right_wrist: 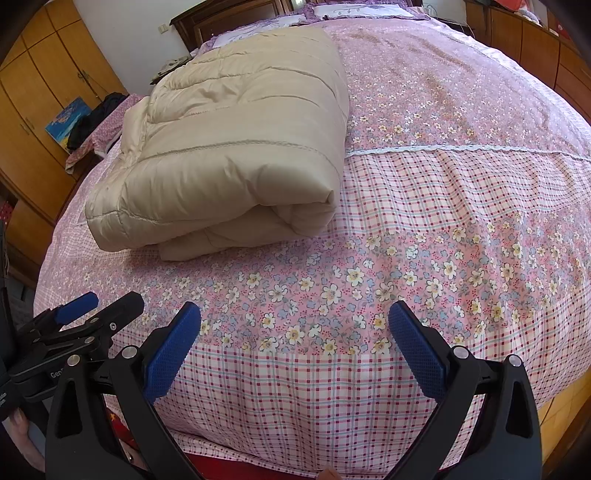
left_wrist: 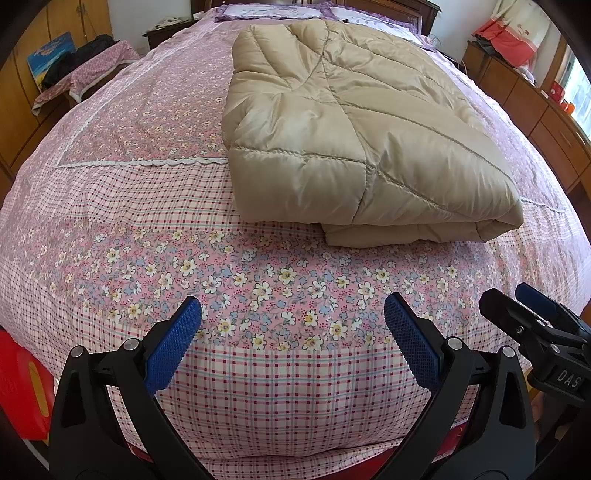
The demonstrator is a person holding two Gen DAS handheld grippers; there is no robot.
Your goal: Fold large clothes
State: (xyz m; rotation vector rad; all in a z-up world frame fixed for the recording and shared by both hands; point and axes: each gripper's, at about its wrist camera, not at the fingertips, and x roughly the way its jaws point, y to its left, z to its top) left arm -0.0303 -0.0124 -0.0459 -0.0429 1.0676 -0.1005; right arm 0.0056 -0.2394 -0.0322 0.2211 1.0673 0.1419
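A bedroom is shown, with wooden wardrobes [right_wrist: 44, 92] along one wall and a low wooden cabinet [left_wrist: 524, 107] along the other, and most of both views is filled by a bed [left_wrist: 295, 387] covered in a pink floral and checked bedspread [right_wrist: 424, 240]. A white lace trim [right_wrist: 461, 149] is seen running across the bedspread. Purple-edged pillows [left_wrist: 273, 9] are placed at the headboard end. A beige quilted down coat [left_wrist: 354, 129], folded into a thick rectangular bundle, is laid on the middle of the bed, its folded layers visible at the near edge. In the left wrist view the left gripper [left_wrist: 293, 343] is held above the foot of the bed, well short of the coat, with its jaws spread wide apart and nothing between them. The right gripper [right_wrist: 295, 343] is held likewise over the checked border, its jaws also wide apart and empty. Each gripper is seen at the edge of the other's view, so the two are placed side by side. A red object [left_wrist: 22, 391] is partly visible at the lower left of the left wrist view.
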